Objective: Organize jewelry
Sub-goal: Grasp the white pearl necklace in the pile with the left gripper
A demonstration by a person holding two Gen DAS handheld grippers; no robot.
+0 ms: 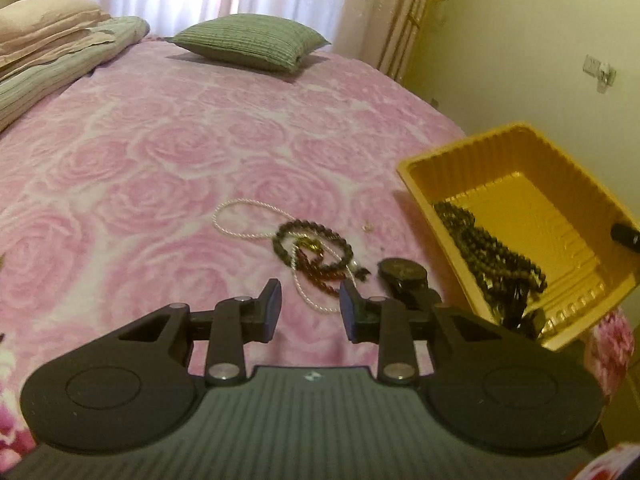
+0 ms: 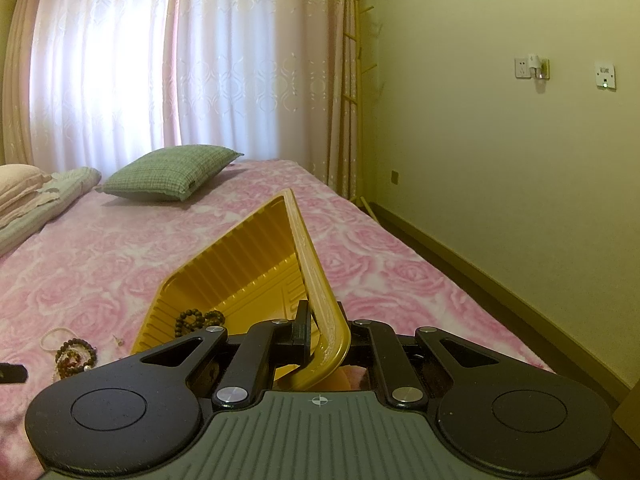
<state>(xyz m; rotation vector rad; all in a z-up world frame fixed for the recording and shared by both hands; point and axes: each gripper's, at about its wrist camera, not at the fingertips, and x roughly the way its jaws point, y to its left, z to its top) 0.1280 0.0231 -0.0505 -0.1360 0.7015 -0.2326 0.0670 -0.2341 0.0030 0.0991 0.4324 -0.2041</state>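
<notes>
On the pink rose bedspread lies a tangle of jewelry: a dark bead bracelet [image 1: 312,240], a red bead bracelet [image 1: 320,274] and a white cord necklace [image 1: 240,216]. A black watch [image 1: 402,272] lies just right of them, and a tiny pale piece [image 1: 366,227] sits apart. My left gripper [image 1: 310,294] hovers over the near end of the tangle, open, with nothing pressed between its pads. The yellow tray [image 1: 480,156] is tilted at the bed's right edge and holds dark bead strands [image 1: 492,248]. My right gripper [image 2: 324,330] is shut on the tray's rim [image 2: 316,280]; the strands [image 2: 196,318] show inside.
A green cushion [image 1: 252,42] and stacked pillows [image 1: 48,36] lie at the far end of the bed. The bed's right edge drops off beside the tray, with a yellow wall [image 2: 500,180] beyond. Curtains [image 2: 160,60] cover the window behind.
</notes>
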